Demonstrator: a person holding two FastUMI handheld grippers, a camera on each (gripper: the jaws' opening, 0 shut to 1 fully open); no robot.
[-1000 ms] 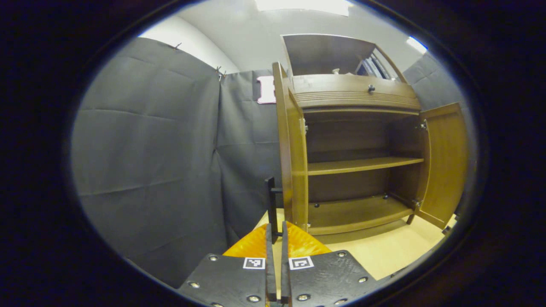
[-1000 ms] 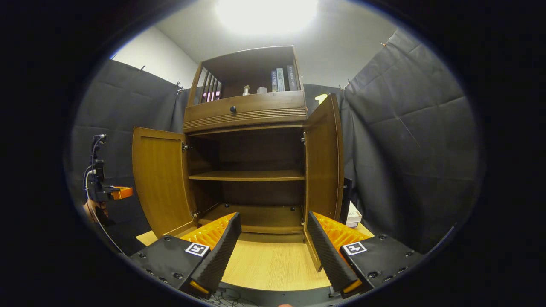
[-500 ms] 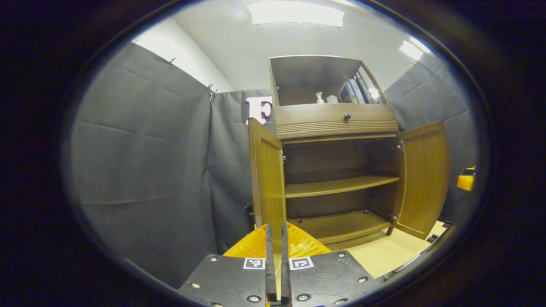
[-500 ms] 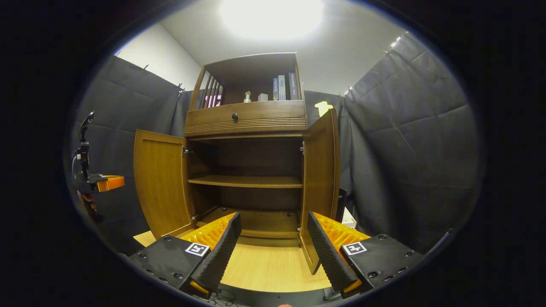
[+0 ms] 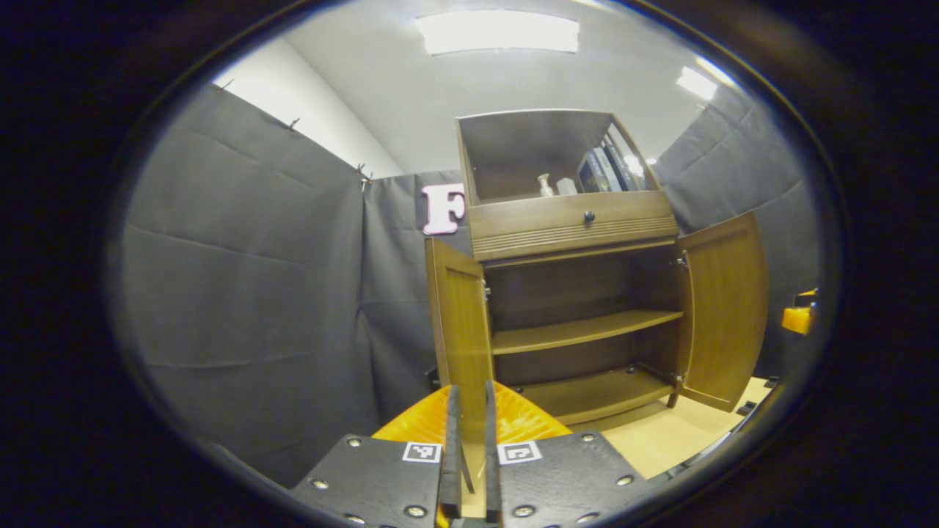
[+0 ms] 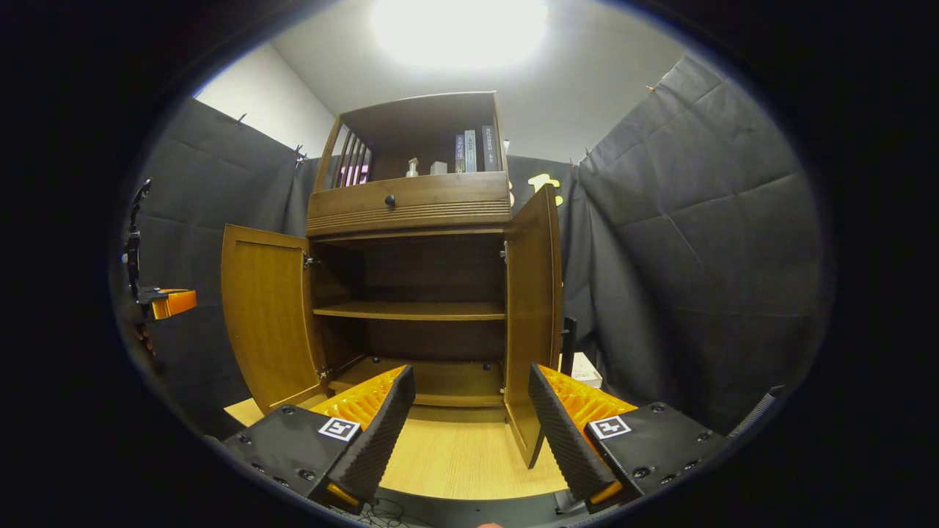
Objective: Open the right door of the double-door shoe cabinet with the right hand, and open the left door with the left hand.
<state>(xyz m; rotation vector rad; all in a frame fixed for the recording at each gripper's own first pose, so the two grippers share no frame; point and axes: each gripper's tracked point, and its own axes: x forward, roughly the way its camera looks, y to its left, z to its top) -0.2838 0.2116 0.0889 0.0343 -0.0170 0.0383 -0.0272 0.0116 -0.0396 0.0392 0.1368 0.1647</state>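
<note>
Both doors stand swung wide, so the shoe cabinet (image 6: 411, 293) is open at the front. The left door (image 6: 268, 312) and right door (image 6: 532, 308) flank a bare floor (image 6: 455, 455) strip before the shelf (image 6: 411, 311).

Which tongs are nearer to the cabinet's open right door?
Right. The right tongs sit open just before the lower edge of the right door; the left tongs face the left door, at the far side of the cabinet.
</note>
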